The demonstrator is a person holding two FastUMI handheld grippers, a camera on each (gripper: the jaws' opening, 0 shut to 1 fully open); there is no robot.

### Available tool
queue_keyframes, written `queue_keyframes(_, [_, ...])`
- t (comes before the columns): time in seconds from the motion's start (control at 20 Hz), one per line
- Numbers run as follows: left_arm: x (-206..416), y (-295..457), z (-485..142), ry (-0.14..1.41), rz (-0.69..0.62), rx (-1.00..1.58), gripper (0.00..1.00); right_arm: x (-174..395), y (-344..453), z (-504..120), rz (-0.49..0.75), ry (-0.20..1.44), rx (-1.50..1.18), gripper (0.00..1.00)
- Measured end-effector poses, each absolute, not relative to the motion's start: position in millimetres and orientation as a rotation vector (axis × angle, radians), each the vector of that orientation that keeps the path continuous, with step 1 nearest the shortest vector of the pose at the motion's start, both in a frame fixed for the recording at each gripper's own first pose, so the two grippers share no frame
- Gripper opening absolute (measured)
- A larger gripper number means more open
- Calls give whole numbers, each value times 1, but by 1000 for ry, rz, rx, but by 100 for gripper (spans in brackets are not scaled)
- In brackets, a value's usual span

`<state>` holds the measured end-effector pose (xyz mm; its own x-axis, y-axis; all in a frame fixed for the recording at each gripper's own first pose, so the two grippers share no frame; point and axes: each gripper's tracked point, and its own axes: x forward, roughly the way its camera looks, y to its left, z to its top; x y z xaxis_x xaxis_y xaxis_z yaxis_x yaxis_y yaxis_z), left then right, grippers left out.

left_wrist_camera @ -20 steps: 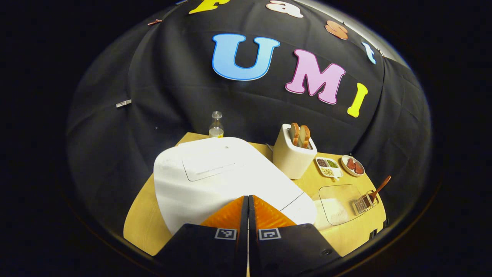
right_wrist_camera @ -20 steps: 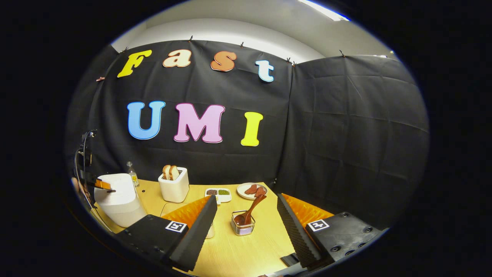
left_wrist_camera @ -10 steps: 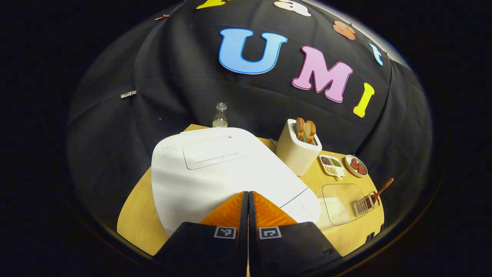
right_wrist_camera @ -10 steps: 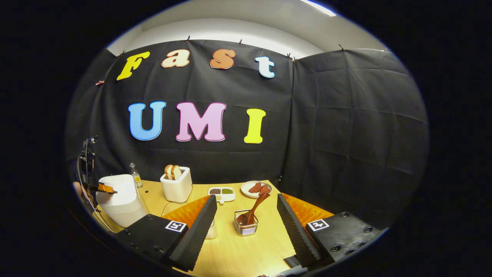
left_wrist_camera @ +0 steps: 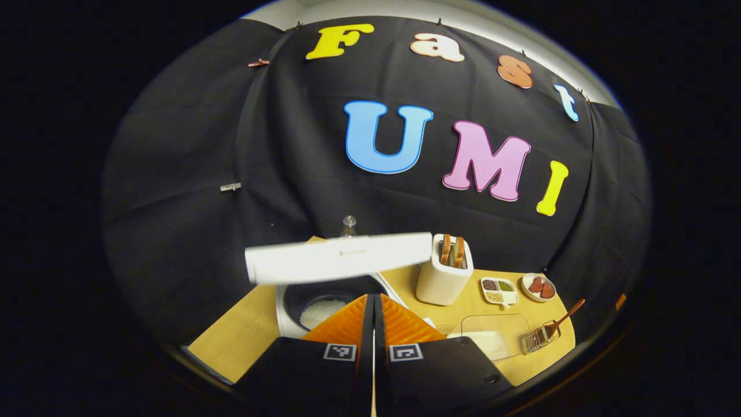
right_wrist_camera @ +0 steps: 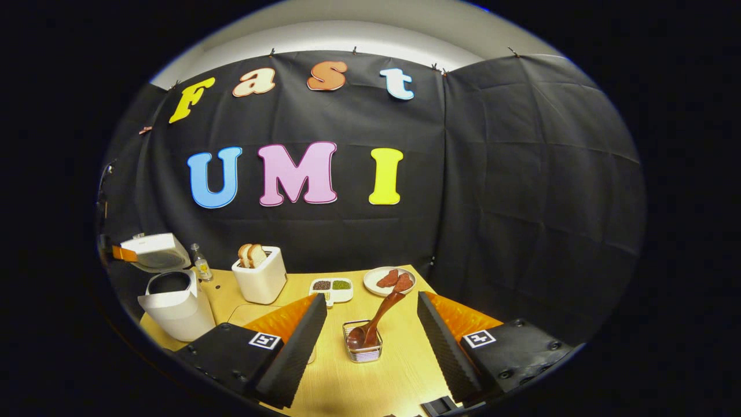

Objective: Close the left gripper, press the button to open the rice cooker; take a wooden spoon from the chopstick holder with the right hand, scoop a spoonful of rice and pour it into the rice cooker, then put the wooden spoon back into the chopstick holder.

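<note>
The white rice cooker (right_wrist_camera: 173, 310) stands at the left end of the desk with its lid (left_wrist_camera: 338, 256) swung up, baring a dark inner pot (left_wrist_camera: 324, 296) with some white rice at the bottom. The chopstick holder (right_wrist_camera: 363, 341), a small wire basket, sits near the front of the desk, well apart from the cooker. The wooden spoon (right_wrist_camera: 376, 320) stands in it bowl down, its handle leaning up and to the right. A clear container of rice (left_wrist_camera: 489, 336) lies just beside the holder.
</note>
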<state>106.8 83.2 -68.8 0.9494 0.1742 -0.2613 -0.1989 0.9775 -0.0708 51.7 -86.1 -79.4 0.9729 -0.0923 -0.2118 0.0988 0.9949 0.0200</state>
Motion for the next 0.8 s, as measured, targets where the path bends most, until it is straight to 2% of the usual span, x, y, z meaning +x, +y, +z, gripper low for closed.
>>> queue_keyframes(0.4, [49,36,-66,195,195,-108,9,113,-88,-147,21,366,86,98])
queue_keyframes(0.55, [40,13,-75,201,203,-146,19,133,-95,-172,44,423,110,98])
queue_keyframes(0.6, [38,4,-80,207,193,-146,28,140,-98,-180,47,441,120,98])
queue_keyframes(0.8, [35,-36,-83,209,149,-55,99,160,-112,-213,59,515,154,98])
